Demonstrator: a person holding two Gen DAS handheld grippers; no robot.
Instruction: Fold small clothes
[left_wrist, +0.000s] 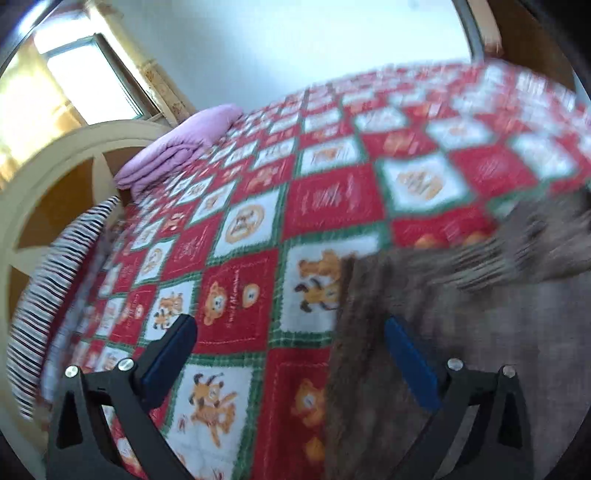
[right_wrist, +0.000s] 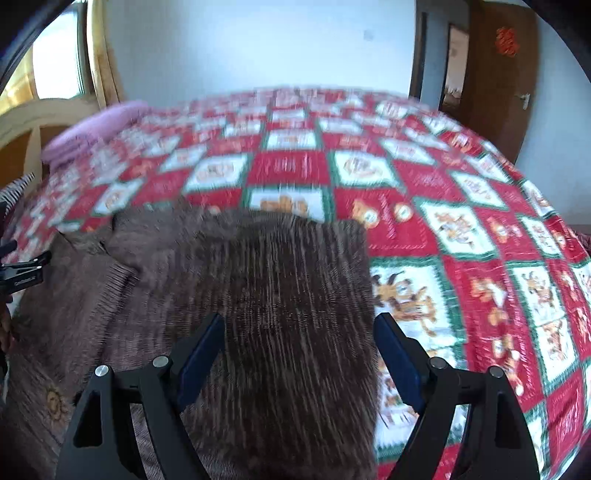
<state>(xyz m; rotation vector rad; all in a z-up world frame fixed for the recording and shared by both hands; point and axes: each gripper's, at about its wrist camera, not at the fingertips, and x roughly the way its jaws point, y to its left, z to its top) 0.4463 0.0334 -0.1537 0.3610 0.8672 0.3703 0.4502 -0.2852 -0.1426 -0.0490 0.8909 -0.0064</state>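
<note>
A brown knitted garment (right_wrist: 280, 314) lies spread on the bed; a folded-over panel runs along its right side. In the left wrist view the same garment (left_wrist: 461, 350) fills the lower right. My left gripper (left_wrist: 290, 325) is open and empty above the garment's left edge, with one finger over the quilt and the other over the cloth. My right gripper (right_wrist: 299, 325) is open and empty, its fingers on either side of the folded panel. The left gripper's body (right_wrist: 22, 273) shows at the left edge of the right wrist view. Both views are motion-blurred.
The bed is covered by a red, white and green cartoon quilt (right_wrist: 461, 206). A folded purple blanket (left_wrist: 177, 144) and a striped pillow (left_wrist: 48, 284) lie by the cream headboard (left_wrist: 55, 162). A window (left_wrist: 85, 77) is behind it; a wooden door (right_wrist: 498, 74) at the far right.
</note>
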